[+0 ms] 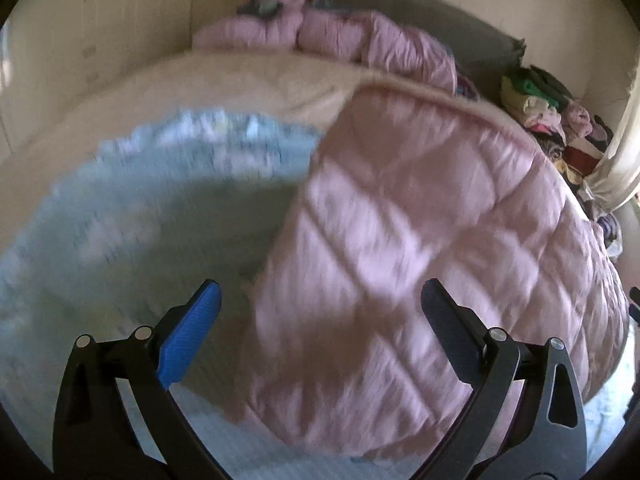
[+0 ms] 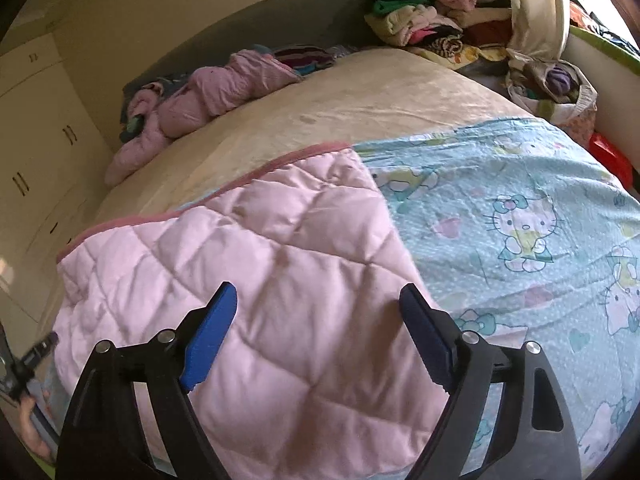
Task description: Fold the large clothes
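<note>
Lying across the near end of the bed, the pink quilted blanket [image 2: 256,280] has its plain pink side folded over onto its own light-blue cat-print side [image 2: 520,216]. A darker pink trim runs along its far edge. In the left wrist view the pink blanket [image 1: 420,240] fills the right half and the blue side [image 1: 140,220] the left, all motion-blurred, print unreadable.

Right gripper [image 2: 320,320] spread wide, both fingers over the pink panel, nothing between them; whether the tips touch the fabric cannot be told. Left gripper [image 1: 320,312] also wide apart and empty, straddling the fold edge: blue-padded finger over the blue side, dark finger over the pink.

Beyond the blanket, bare cream mattress cover [image 2: 340,112]. A crumpled pink garment [image 2: 208,92] sits at the far end against a grey headboard [image 2: 280,16]. Clothes pile [image 2: 432,16] stacked at the far right corner, items hard to separate. White wardrobe doors [image 2: 36,128] on the left wall. At the right wrist view's lower left edge, part of the other gripper and a hand [image 2: 34,420], mostly cut off.
</note>
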